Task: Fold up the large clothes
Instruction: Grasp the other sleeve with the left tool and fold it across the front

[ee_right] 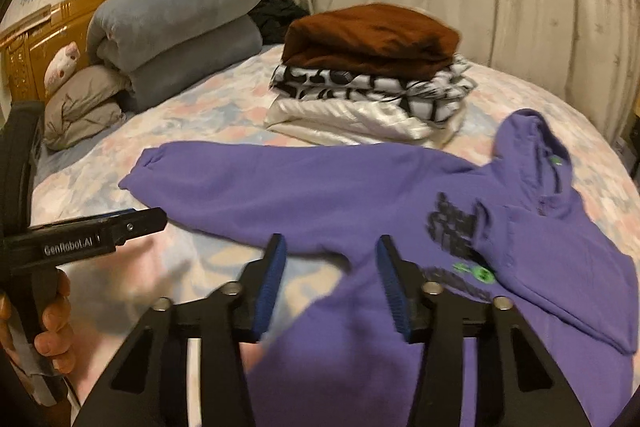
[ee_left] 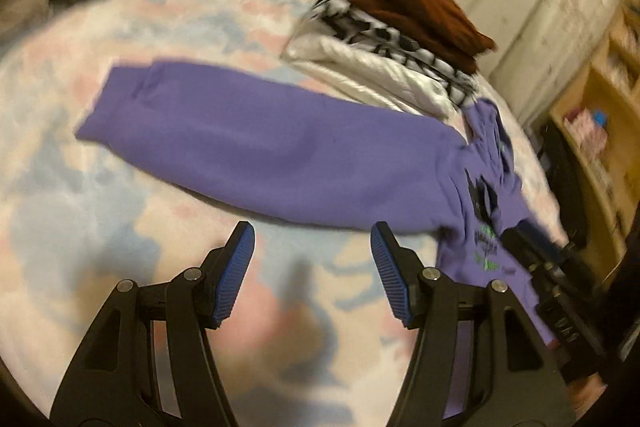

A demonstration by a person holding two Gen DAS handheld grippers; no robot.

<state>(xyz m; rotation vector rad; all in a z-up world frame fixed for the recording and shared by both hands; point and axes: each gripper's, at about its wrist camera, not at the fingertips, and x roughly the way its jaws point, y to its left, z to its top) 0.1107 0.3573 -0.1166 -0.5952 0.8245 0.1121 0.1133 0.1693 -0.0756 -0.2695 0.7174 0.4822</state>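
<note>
A purple hoodie [ee_left: 280, 155] [ee_right: 320, 187] lies flat on the pastel bed cover [ee_left: 80, 227] [ee_right: 208, 107], print side up. One sleeve is stretched out to the left and the hood [ee_right: 532, 139] lies at the far right. My left gripper [ee_left: 313, 231] hovers open just short of that sleeve's near edge, with nothing between its blue pads; in the right wrist view a hand holds it at the left. My right gripper [ee_right: 331, 243] stands open over the spot where sleeve and body meet. Its pads are clear of the cloth.
A stack of folded clothes [ee_right: 372, 39] [ee_left: 400, 7], brown on top, sits just beyond the hoodie. Rolled blue blankets [ee_right: 180, 11] and a pillow [ee_right: 80, 103] lie by the wooden headboard [ee_right: 36, 39]. Curtains hang behind, and a shelf [ee_left: 600, 107] stands beside the bed.
</note>
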